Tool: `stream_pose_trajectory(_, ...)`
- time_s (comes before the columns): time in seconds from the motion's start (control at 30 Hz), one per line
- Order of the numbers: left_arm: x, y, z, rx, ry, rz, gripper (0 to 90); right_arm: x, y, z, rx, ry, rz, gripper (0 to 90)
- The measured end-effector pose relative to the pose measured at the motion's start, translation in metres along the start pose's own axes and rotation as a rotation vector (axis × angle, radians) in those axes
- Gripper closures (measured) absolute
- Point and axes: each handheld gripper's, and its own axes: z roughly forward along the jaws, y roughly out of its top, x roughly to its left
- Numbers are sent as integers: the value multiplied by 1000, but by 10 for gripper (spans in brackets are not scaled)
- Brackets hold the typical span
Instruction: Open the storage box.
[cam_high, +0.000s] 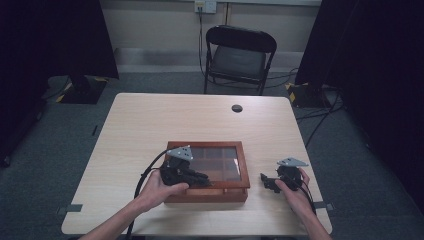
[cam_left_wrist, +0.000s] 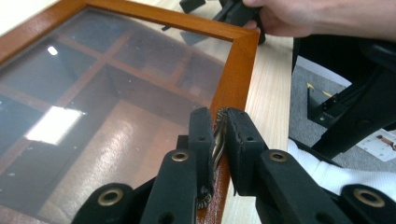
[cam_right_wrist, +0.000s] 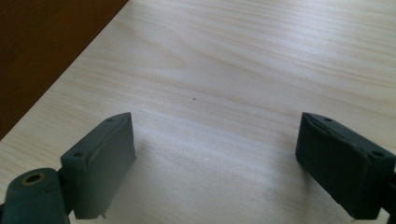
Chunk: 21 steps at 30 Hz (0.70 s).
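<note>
- On the near half of the bench (cam_high: 150, 120), toward the person's side: a shallow wooden box (cam_high: 235, 186) with a glass lid, lying flat and square to the front edge.
- Left gripper (cam_left_wrist: 219, 140) at the box's near edge; fingers (cam_left_wrist: 201, 135) nearly closed, pinching a small ridged metal piece (cam_left_wrist: 218, 135) on the frame, probably the clasp or lid pull, though too small to tell for sure.
- Right gripper (cam_high: 271, 183) resting low on the bench just beside the box's right side; fingers (cam_right_wrist: 100, 161) spread wide, holding nothing, bare wood grain between them.
- Likely trouble: the metal piece is narrow and smooth, gripped only near the fingertips, so a pull at an angle could let it slip free.
- Also a risk: with nothing bracing the box, a lift on the lid might drag or tip the whole box instead of opening it.
- Also: a lid let go partway could drop and knock the glass.
- Box frame: reddish-brown, glossy varnished wood, mitred corners, flat rails.
- Pane: dusty, reflective, catching the ceiling lights; beneath it, wooden dividers forming square compartments, apparently empty.
- Bench top: pale, matt, fine straight grain, rounded corners, a dark round cable port (cam_high: 237, 108) at the far side.
- Fingers: black, blocky pads, scuffed at the edges.
</note>
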Motion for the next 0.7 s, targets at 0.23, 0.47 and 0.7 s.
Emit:
stream_pose_trajectory(0.23,1,5,-3,15,-5,-5,810,0,0,0,1,0,-1,113)
stream_pose_trajectory(0.47,2,12,-10,-11,-6,-8,810,0,0,0,1,0,-2,112)
stream_pose_trajectory(0.7,2,12,-9,1,-12,-7,810,0,0,0,2,1,0,112)
